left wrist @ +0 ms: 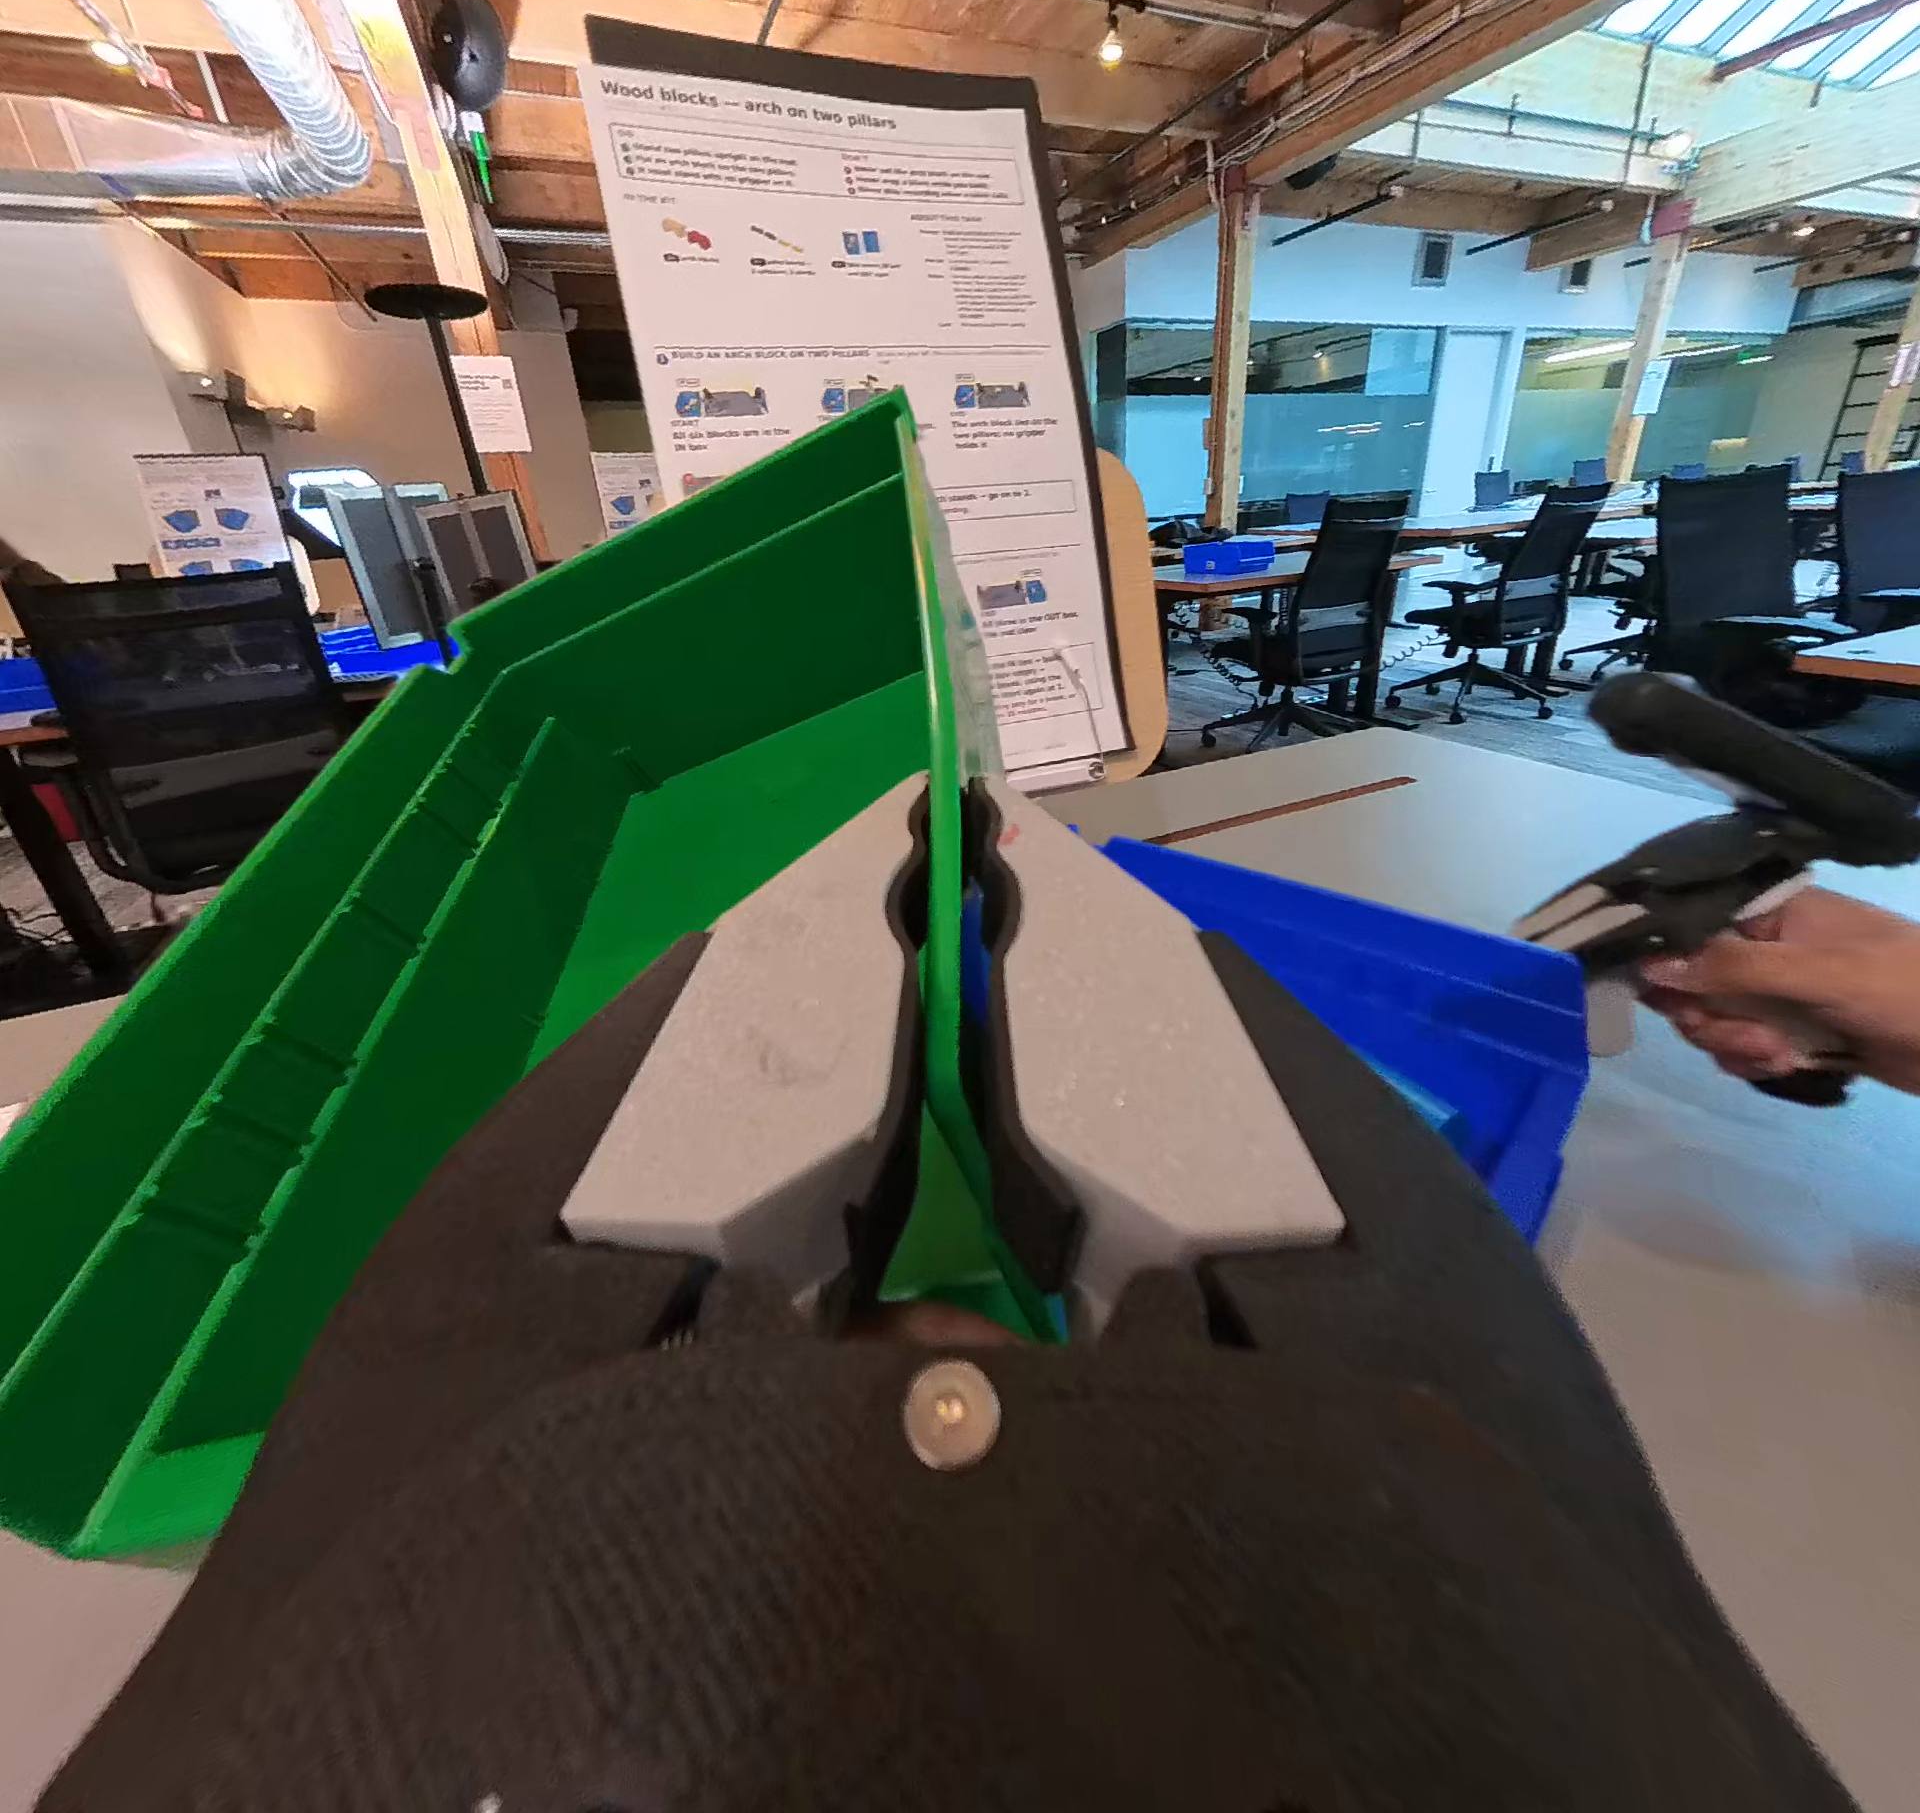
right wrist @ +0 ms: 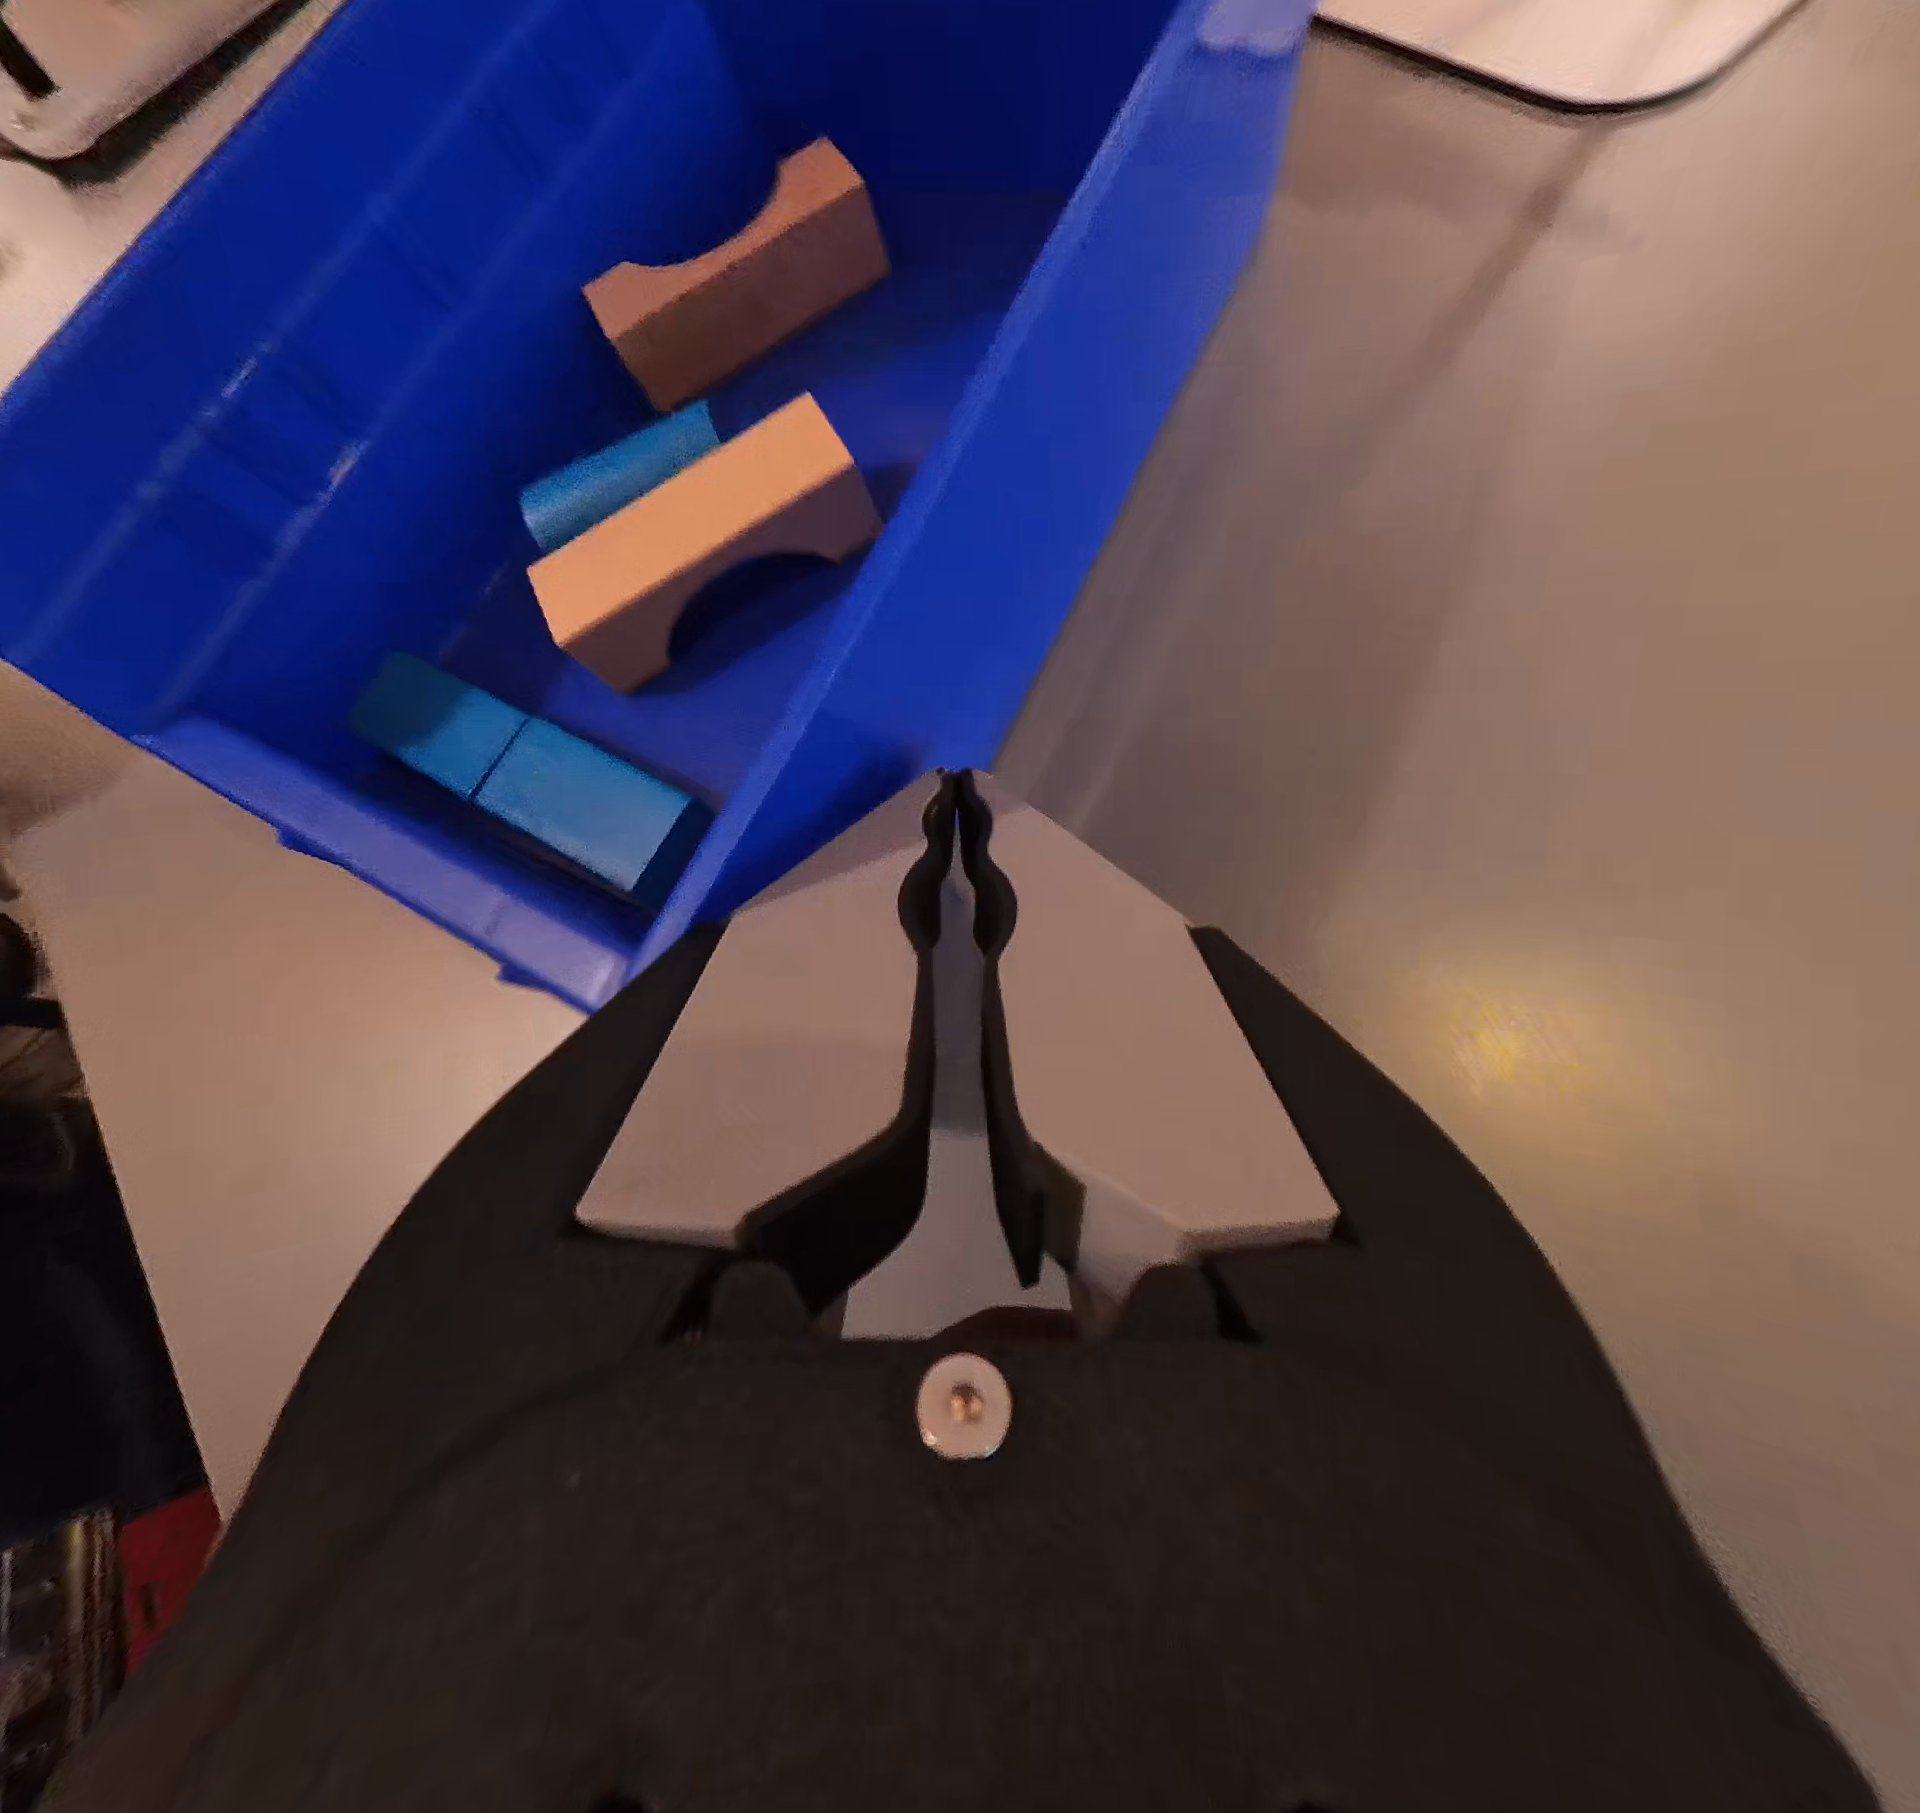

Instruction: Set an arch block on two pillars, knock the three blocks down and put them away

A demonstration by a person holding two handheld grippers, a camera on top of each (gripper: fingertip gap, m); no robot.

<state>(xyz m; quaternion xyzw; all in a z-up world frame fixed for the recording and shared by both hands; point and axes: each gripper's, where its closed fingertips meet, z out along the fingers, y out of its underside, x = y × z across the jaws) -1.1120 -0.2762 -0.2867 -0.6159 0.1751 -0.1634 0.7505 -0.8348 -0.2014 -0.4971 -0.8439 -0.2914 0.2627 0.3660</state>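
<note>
Green plastic fills my left view: my left gripper [left wrist: 943, 807] is pinching the side wall of the green bin [left wrist: 665, 683], which is tilted up off the table [left wrist: 1714, 1296] and looks empty inside. My right gripper [right wrist: 956, 776] has its tips pressed together on nothing, hanging just beside the blue bin [right wrist: 1101, 329]. In that blue bin lie two arch blocks [right wrist: 696, 537] and at least three blue pillar blocks [right wrist: 582, 807]. I see no blocks on the table, so I judge the putting-away essentially done; what remains is setting the green bin back down.
</note>
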